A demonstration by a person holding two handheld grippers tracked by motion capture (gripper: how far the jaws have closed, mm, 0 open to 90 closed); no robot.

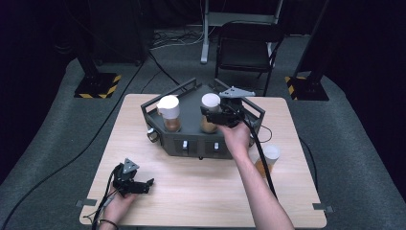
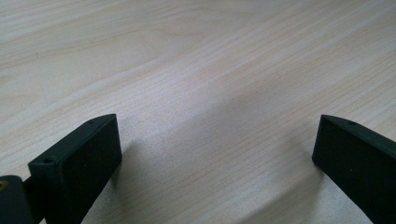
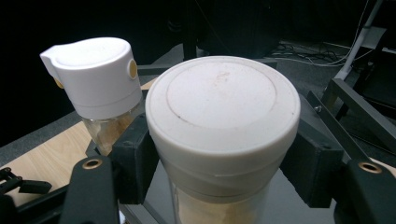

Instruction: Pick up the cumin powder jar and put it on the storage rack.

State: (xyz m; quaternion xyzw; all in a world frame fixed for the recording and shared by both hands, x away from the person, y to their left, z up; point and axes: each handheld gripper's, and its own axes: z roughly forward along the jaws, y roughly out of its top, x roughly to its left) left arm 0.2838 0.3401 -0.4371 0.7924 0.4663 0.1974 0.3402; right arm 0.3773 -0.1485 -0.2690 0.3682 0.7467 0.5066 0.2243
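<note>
At the near-left counter (image 1: 191,191) edge, well in front of the dark tray rack (image 1: 191,141), left gripper (image 1: 143,186) rests on bare wood, fingers (image 2: 77,163) wide with nothing between them; looks parked out of the way. On the rack, right gripper (image 1: 210,115) has its fingers (image 3: 133,158) clamped on the flat-lid jar (image 3: 223,121) just under the lid, upright, probably so the powder stays level. Spout-lid jar (image 1: 168,112) stands left of it on the rack. A third jar (image 1: 267,158) sits on the counter right of the rack. Behind the rack: grey carpet, a folding chair (image 1: 246,48), stand bases with hazard stripes, dark room.
</note>
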